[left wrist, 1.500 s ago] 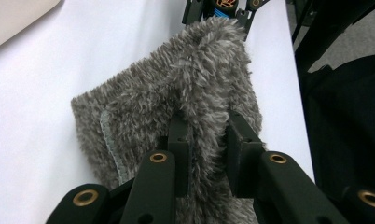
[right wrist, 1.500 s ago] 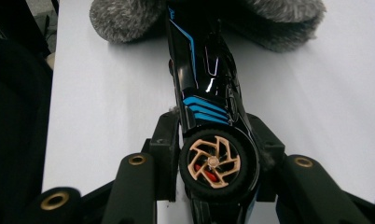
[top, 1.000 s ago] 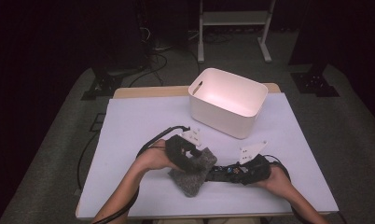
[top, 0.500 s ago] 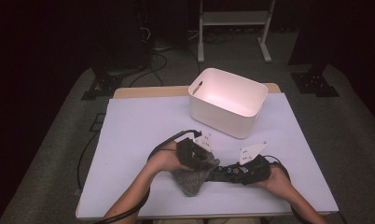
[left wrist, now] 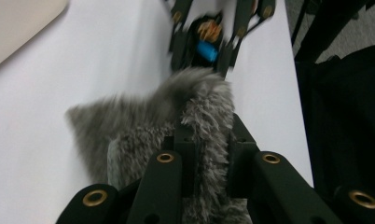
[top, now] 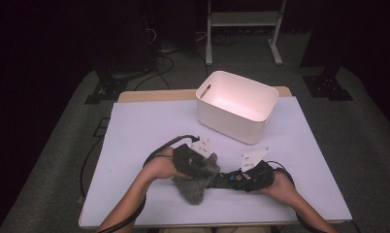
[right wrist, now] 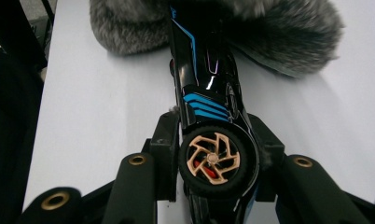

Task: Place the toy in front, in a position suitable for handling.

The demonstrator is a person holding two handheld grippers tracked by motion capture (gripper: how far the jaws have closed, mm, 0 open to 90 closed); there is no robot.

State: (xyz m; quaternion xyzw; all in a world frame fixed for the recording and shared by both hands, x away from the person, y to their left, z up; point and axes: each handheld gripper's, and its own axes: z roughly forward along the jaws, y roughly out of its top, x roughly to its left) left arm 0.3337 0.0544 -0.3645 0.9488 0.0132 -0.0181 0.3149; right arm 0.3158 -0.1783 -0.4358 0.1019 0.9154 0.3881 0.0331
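Toy car: glossy black body, blue stripes, copper spoked wheel; lying on the white table near the front edge, nose tucked into the fur.
Fur cloth: grey, shaggy, bunched up soft, touching the car.
Left gripper: jaws squeezed tight on a fold of the fur.
Right gripper: jaws clamped on the car's sides beside the wheel.
Bin: white, rounded, farther back.
Hidden: the car's front, under fur.
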